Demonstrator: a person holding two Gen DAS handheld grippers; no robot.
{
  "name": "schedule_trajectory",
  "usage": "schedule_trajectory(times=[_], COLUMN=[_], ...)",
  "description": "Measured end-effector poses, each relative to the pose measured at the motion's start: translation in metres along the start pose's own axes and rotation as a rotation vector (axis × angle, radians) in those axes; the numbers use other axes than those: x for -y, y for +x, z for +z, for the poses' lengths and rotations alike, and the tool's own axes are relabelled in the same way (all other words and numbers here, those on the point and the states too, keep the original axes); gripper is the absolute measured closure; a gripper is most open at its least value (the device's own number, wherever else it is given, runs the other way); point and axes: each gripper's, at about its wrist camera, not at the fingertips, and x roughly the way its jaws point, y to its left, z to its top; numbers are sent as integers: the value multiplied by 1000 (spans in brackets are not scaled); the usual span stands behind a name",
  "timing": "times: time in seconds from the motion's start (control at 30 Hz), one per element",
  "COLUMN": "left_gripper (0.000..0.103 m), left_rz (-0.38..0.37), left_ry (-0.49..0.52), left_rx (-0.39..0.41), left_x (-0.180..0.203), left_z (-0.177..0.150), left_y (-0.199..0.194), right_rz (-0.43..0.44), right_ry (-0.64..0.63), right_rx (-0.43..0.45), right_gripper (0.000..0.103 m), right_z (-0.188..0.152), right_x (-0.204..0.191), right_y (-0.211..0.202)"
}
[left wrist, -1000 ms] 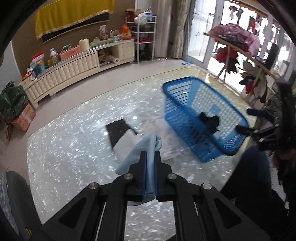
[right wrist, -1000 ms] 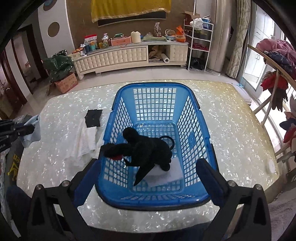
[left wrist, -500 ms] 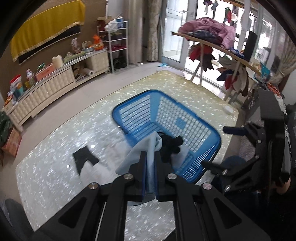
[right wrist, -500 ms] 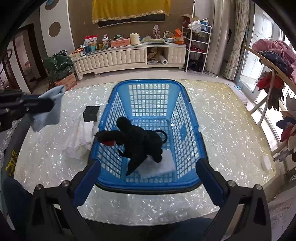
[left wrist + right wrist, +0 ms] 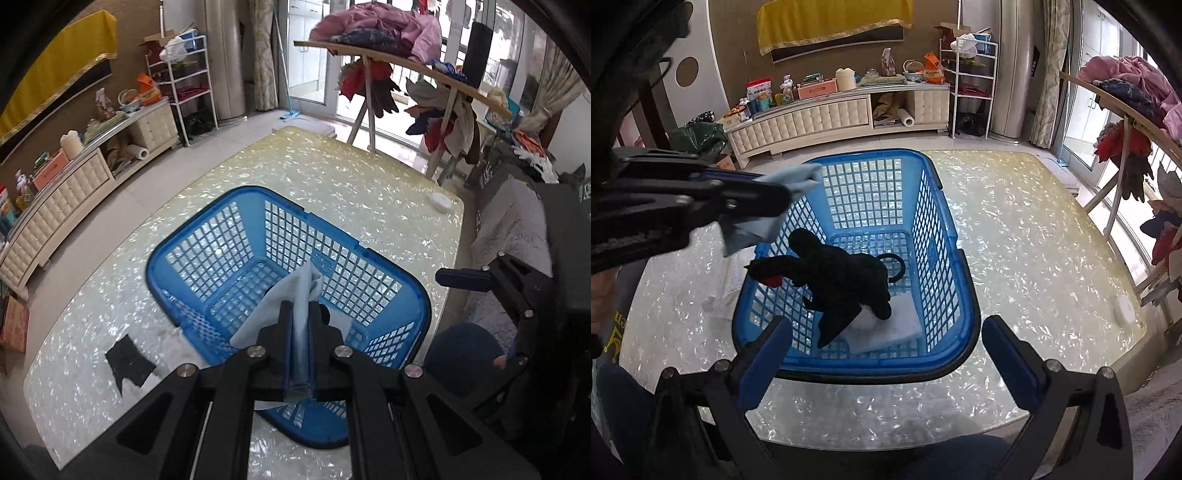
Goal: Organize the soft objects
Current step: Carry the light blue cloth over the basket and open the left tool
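My left gripper (image 5: pixel 300 314) is shut on a light blue cloth (image 5: pixel 291 299) and holds it above the blue basket (image 5: pixel 207 236). In the right wrist view the left gripper (image 5: pixel 783 188) and its light blue cloth (image 5: pixel 798 175) hang over the basket's left rim (image 5: pixel 750 280). Inside the basket lie a black plush toy (image 5: pixel 842 277), a white cloth (image 5: pixel 894 325) and a black ring (image 5: pixel 892 266). My right gripper (image 5: pixel 882 354) is open and empty, at the basket's near end. A black cloth (image 5: pixel 127 363) and a white cloth (image 5: pixel 173 343) lie on the table left of the basket.
The basket stands on a pearly table (image 5: pixel 1034 240). A small white round lid (image 5: pixel 1124 310) lies near the table's right edge. A drying rack with clothes (image 5: pixel 406 48) stands beyond the table. A long cabinet (image 5: pixel 820 118) runs along the far wall.
My left gripper has carried the light blue cloth to the right, from beside the basket to over it. The right gripper has stayed open at the basket's near end.
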Motion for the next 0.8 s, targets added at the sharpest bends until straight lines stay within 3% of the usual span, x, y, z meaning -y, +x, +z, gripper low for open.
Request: schedule_trajectory(times=[0.5,0.77,0.8], left_gripper=[97,97,92], left_rz=[-30,-28,-24], left_ry=[74,74,72], left_rx=[-59,-73,-71], left_x=[7,3,3], left_z=[5,2,2], left_y=[65,71,71], right_rz=[-23,-18,-19], right_ry=[35,48,50], right_rx=[-15,-13,-13], right_gripper=[0,0,0], right_z=[1,2,2], right_x=[17,21,21], right_y=[6,7,7])
